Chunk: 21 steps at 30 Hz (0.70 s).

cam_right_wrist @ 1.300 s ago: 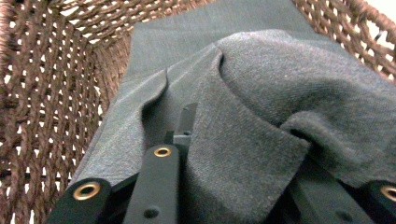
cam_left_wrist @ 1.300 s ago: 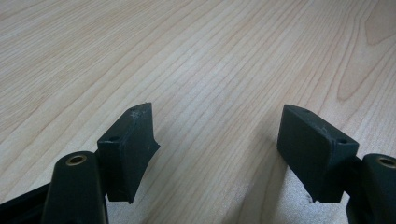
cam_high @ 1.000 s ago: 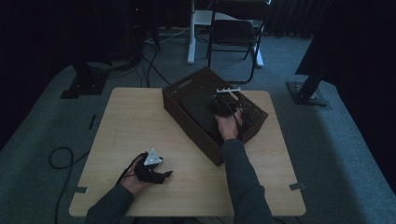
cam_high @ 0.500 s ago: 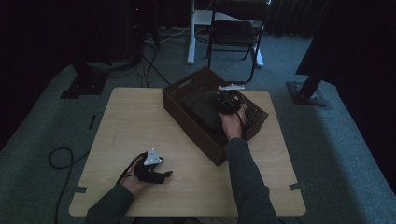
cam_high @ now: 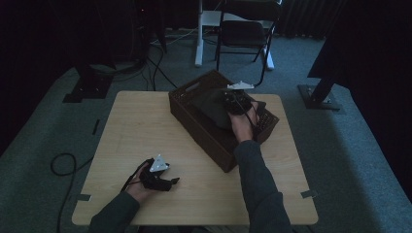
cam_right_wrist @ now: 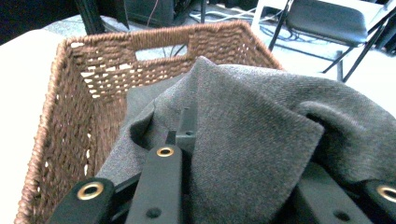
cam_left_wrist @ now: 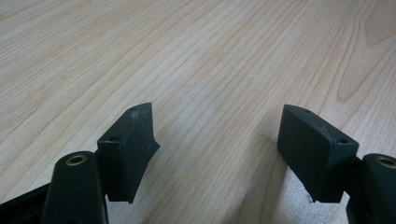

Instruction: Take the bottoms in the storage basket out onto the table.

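Right gripper view has the right gripper (cam_right_wrist: 233,186) clamped on dark grey cloth (cam_right_wrist: 261,116) over the wicker basket (cam_right_wrist: 74,93) (left gripper (cam_left_wrist: 219,154) idles open on the table (cam_left_wrist: 210,56)), so a thin pinch could slip.

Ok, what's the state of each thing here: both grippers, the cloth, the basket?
Left gripper: open, empty, resting low on the table.
Right gripper: shut on the grey cloth, over the basket.
Grey cloth: bunched, partly lifted, rest inside the basket.
Wicker basket: upright on the table, holding cloth.
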{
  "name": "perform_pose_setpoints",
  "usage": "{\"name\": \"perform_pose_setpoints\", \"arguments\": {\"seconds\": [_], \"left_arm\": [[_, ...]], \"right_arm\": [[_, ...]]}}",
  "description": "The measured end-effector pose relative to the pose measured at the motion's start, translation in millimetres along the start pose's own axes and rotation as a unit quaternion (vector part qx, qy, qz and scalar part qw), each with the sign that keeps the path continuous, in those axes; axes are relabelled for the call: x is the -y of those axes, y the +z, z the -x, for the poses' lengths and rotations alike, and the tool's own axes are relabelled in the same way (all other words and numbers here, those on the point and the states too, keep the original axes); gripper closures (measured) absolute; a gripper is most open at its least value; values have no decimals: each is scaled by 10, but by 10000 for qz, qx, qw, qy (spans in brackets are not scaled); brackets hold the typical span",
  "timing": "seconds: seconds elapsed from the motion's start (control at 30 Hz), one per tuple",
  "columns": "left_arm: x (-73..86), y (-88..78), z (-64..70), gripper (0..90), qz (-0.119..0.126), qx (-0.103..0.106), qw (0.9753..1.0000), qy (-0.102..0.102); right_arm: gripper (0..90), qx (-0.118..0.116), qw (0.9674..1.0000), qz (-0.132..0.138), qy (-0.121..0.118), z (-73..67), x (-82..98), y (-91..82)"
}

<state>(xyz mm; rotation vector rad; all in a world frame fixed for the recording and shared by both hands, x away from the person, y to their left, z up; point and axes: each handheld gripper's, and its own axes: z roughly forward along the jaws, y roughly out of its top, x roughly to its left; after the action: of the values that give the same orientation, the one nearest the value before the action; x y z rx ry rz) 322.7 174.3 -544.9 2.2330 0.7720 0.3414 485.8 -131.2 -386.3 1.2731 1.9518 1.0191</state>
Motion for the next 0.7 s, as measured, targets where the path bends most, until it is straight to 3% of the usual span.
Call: {"name": "perform_pose_setpoints", "arguments": {"seconds": [0.6,0.7], "left_arm": [[-1,0,0,279,8,-5,10000,-3],[0,1,0,279,8,-4,10000,-3]], "right_arm": [[723,121,9989,321,-331,-29,-290,-221],[723,107,9989,353,-297,-25,-319,-239]]}}
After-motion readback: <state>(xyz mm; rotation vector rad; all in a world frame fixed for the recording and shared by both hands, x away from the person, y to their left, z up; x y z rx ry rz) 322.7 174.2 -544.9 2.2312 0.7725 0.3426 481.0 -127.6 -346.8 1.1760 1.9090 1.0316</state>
